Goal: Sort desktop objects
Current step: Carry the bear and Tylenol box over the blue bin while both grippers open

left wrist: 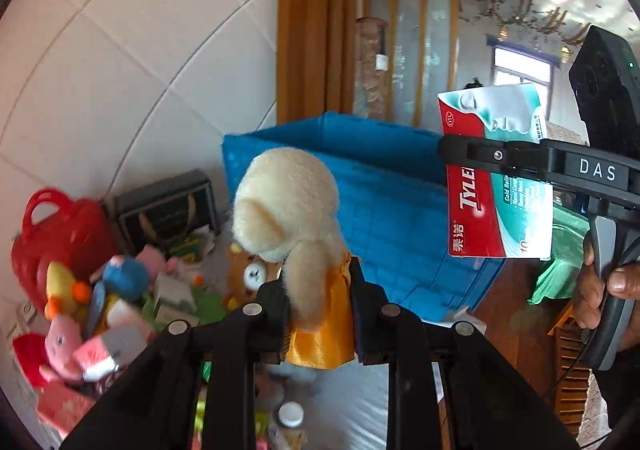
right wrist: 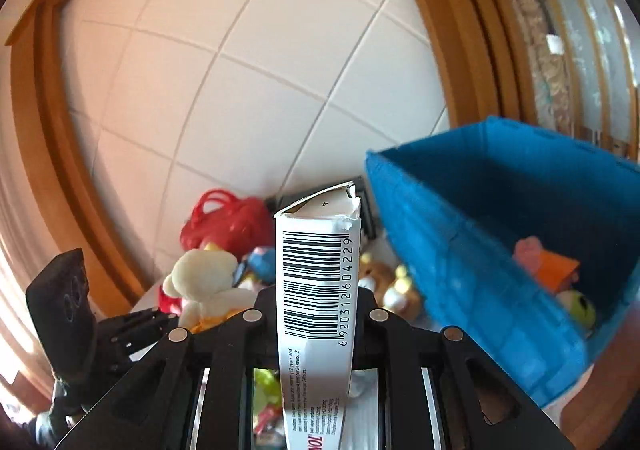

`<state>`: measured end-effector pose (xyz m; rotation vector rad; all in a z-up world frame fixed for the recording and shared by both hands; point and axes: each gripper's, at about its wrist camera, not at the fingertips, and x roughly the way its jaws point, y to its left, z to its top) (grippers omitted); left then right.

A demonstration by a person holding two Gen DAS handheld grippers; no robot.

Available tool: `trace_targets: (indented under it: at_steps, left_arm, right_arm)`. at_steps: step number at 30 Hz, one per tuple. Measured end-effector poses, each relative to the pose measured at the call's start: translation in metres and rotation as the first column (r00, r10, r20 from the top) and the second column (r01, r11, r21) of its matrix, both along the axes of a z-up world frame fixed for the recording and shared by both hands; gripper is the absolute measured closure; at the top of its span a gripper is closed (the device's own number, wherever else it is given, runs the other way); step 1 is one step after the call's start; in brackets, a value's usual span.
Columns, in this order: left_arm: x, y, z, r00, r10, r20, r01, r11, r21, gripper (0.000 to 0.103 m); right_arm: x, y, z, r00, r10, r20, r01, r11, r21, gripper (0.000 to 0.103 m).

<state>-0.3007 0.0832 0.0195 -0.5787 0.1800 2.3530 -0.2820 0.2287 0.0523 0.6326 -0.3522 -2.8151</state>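
White tiled wall and wooden trim back a cluttered table [left wrist: 344, 402]. The left tool [left wrist: 320, 314] is clamped on a cream plush toy [left wrist: 288, 202] in a yellow dress, raised above the table, while the right tool [right wrist: 316, 310] is clamped on a Tylenol box [right wrist: 316, 282], also raised. Just beyond both stands a blue bin [right wrist: 472, 250] holding small toys, and left of it lie a toy pile [left wrist: 100, 302] and a red basket [left wrist: 60, 234].

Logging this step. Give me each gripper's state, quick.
Left gripper: closed on the cream plush toy.
Right gripper: closed on the Tylenol box.
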Motion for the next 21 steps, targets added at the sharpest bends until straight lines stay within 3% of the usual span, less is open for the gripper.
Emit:
trace_targets:
  at_steps: [4,9,14,16,18,19,21]
  left_arm:
    - [-0.022,0.068,0.029,0.995,-0.090,-0.038,0.091,0.996,0.026,0.080]
    - [-0.053,0.150,0.047,0.989,-0.142,-0.049,0.144,0.989,0.027,0.080]
    - [-0.078,0.216,0.060,0.991,-0.110,-0.073,0.108,0.994,-0.027,0.073]
    - [-0.084,0.236,0.064,0.993,-0.069,-0.098,0.062,0.996,-0.066,0.067]
    - [-0.086,0.241,0.068,0.992,-0.030,-0.127,0.021,0.997,-0.071,0.050]
    - [-0.087,0.241,0.070,0.991,-0.015,-0.132,0.007,0.998,-0.056,0.044]
    - [-0.087,0.235,0.072,0.991,0.013,-0.134,-0.016,1.000,-0.017,0.024]
  right_arm:
    - [-0.004,0.055,0.025,0.993,-0.100,-0.062,0.099,0.995,-0.012,0.085]
    - [-0.021,0.121,0.030,0.983,-0.171,-0.068,0.171,0.985,-0.008,0.085]
    - [-0.043,0.181,0.027,0.967,-0.248,-0.051,0.249,0.969,0.001,0.080]
    - [-0.044,0.202,0.028,0.961,-0.270,-0.053,0.270,0.963,-0.013,0.064]
    - [-0.041,0.217,0.028,0.957,-0.281,-0.071,0.281,0.960,-0.018,0.047]
    - [-0.038,0.222,0.028,0.954,-0.288,-0.084,0.288,0.957,-0.016,0.041]
    - [-0.041,0.236,0.030,0.953,-0.289,-0.092,0.288,0.957,-0.023,0.041]
